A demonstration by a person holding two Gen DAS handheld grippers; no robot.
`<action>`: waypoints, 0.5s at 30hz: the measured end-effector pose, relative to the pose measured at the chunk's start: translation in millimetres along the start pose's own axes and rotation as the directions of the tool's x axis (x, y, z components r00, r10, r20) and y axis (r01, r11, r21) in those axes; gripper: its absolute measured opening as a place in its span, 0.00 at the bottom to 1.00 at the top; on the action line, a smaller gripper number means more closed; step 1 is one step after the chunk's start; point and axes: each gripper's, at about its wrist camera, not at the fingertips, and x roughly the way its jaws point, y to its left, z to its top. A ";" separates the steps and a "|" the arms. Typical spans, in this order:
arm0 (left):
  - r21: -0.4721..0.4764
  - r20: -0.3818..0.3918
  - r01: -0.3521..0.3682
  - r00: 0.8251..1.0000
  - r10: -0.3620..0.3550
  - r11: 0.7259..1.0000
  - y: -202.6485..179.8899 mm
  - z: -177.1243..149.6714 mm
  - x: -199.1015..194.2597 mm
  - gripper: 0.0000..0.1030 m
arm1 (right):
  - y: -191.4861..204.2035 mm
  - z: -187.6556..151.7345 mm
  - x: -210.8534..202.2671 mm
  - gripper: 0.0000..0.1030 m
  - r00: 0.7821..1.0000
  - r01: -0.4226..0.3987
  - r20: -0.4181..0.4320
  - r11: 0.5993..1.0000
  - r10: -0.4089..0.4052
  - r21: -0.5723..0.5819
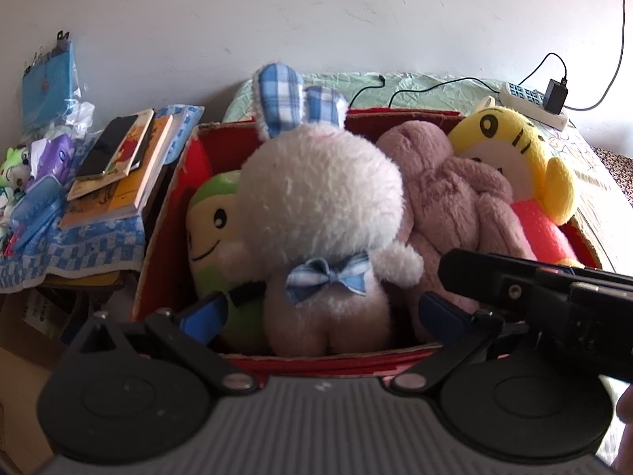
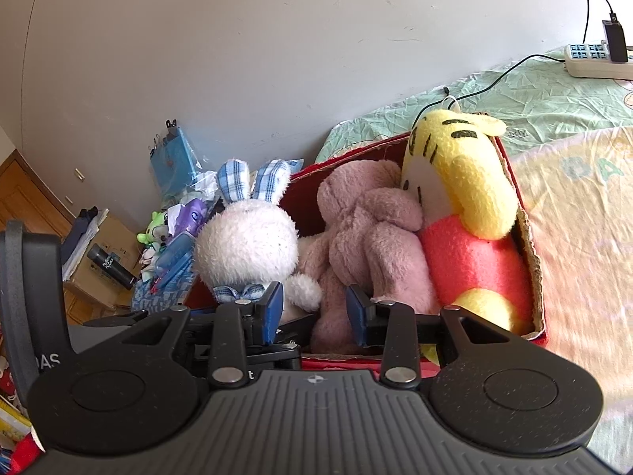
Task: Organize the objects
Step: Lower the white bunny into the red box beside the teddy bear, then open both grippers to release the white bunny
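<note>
On bed, white rabbit (image 1: 320,213) stands upright, ears up.

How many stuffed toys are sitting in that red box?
4: a green toy at the left, a white rabbit beside it, a pink plush next, a yellow tiger at the right. Others may hide underneath.
</note>
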 end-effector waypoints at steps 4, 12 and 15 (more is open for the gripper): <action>-0.001 0.004 -0.005 1.000 0.005 1.000 0.2 -1.0 -0.4 0.99 | 0.2 -0.5 -1.0 0.36 1.000 0.015 0.003 1.000 -0.015 0.003; 0.026 0.019 -0.012 1.000 0.012 1.000 -3.2 -1.2 -5.9 0.99 | -1.8 -1.6 -4.7 0.37 1.000 0.030 0.002 0.999 -0.030 0.035; 0.037 0.027 -0.020 0.999 0.019 0.999 -5.2 -1.7 -8.9 0.99 | -3.9 -1.4 -5.2 0.38 1.000 0.014 -0.008 0.999 -0.014 0.052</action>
